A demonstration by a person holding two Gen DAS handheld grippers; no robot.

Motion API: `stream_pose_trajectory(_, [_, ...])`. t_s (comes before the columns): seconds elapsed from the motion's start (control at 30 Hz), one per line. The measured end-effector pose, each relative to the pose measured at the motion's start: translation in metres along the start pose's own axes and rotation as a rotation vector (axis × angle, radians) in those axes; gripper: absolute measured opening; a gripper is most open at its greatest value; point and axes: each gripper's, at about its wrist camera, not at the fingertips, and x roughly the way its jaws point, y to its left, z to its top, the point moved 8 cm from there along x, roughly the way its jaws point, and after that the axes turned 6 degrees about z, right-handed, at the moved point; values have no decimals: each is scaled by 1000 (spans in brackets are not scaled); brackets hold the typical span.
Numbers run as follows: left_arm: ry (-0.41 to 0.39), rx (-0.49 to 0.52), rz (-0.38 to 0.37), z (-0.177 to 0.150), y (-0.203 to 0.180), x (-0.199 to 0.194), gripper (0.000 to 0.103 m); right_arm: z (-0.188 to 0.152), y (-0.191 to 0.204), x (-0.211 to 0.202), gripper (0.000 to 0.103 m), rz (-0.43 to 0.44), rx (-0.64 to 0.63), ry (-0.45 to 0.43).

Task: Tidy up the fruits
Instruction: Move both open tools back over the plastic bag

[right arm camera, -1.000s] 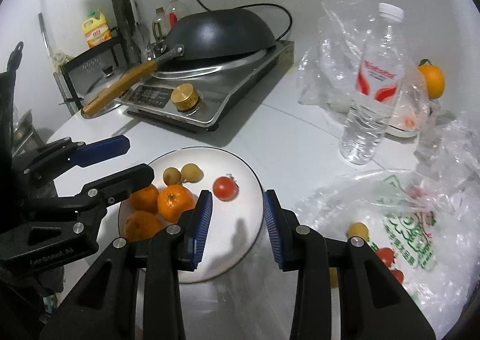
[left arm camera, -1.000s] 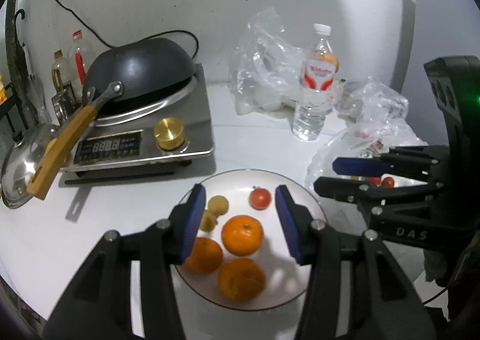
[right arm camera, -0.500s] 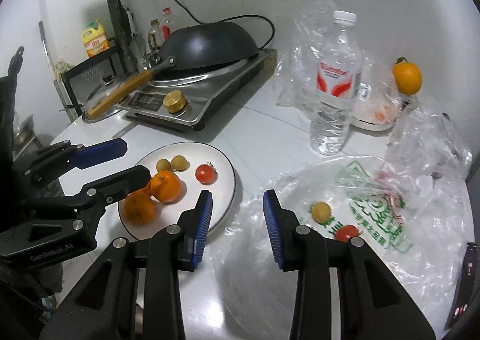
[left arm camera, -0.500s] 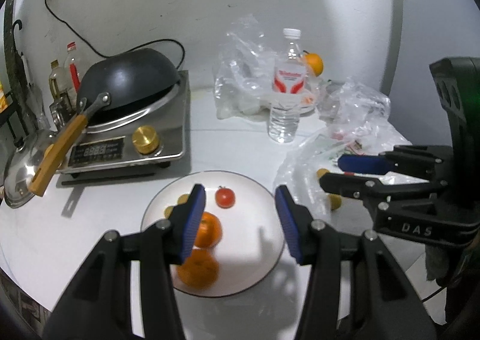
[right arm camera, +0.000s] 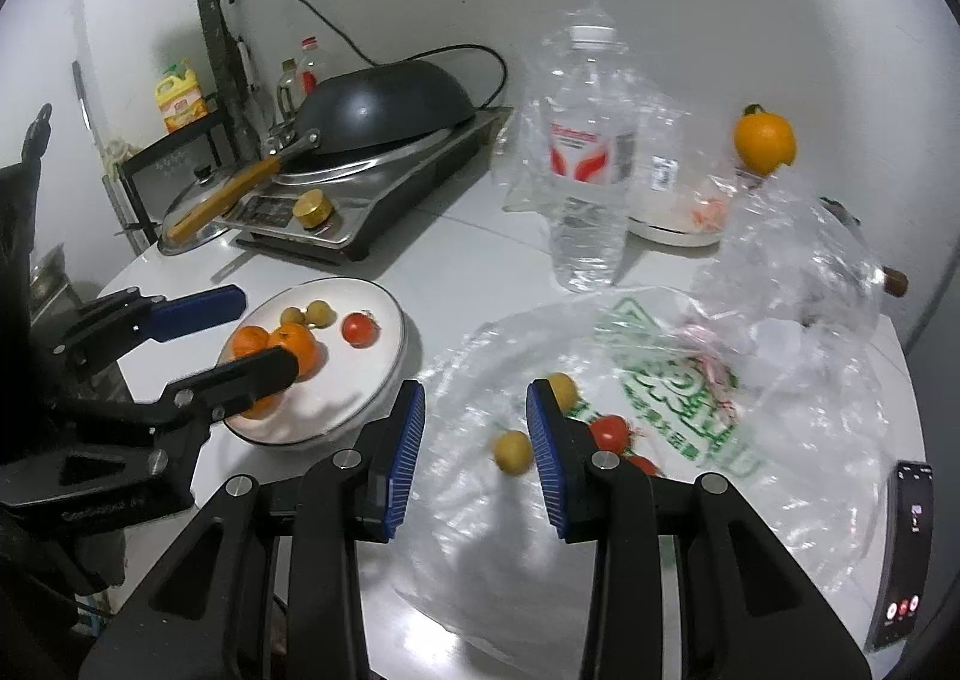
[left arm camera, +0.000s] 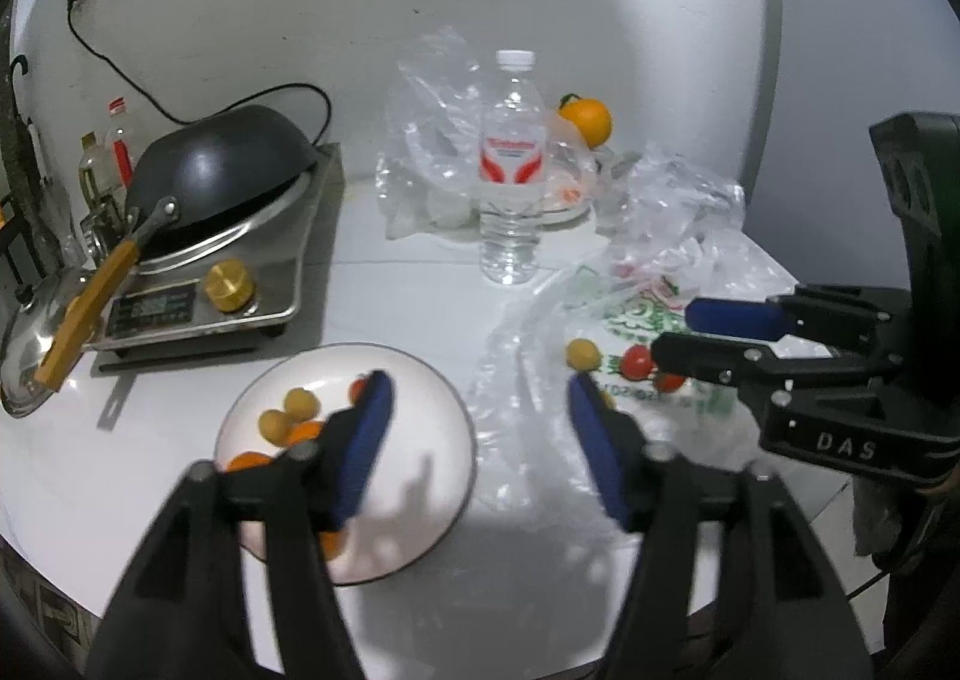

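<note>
The left gripper [left arm camera: 480, 422] hangs empty between the white plate [right arm camera: 393, 356] and the plastic bag [right arm camera: 690, 440], its jaws opening. The right gripper [right arm camera: 474, 434] grasps nothing, jaws apart, over the bag. On this thin, crinkled, slippery film lie a small round yellow fruit [right arm camera: 513, 452] and a smooth cherry tomato [right arm camera: 609, 431]; I think they may roll away, or a pad may pinch the film. The plate already carries rough-skinned tangerines [right arm camera: 294, 347] on the white desk [right arm camera: 474, 272].

surface: white table [right arm camera: 480, 254] | on it: plate [right arm camera: 393, 356], induction cooker [right arm camera: 384, 200], water bottle [right arm camera: 591, 164], plastic bags [right arm camera: 660, 380]
</note>
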Motion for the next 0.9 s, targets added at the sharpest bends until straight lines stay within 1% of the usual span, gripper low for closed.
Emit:
stream_pose_trajectory(0.23, [25,40,-15,3,-35,9,67,-14,-39,-15,37,-22,47,-3])
stream_pose_trajectory(0.43, [45,76,-50,3,-66,22,67,-25,-70,-18,37,-39,81,9])
stream_pose_trajectory(0.63, [75,99,-58,-2,-83,43,67,-35,-88,-5,37,-26,91,41])
stream_pose_trajectory(0.77, [109,95,-55,-10,-85,62,67,-42,-94,12,37,-10,91,81])
stream_pose_trajectory(0.9, [119,112,-53,-15,-87,76,66,-47,-95,27,37,11,86,111])
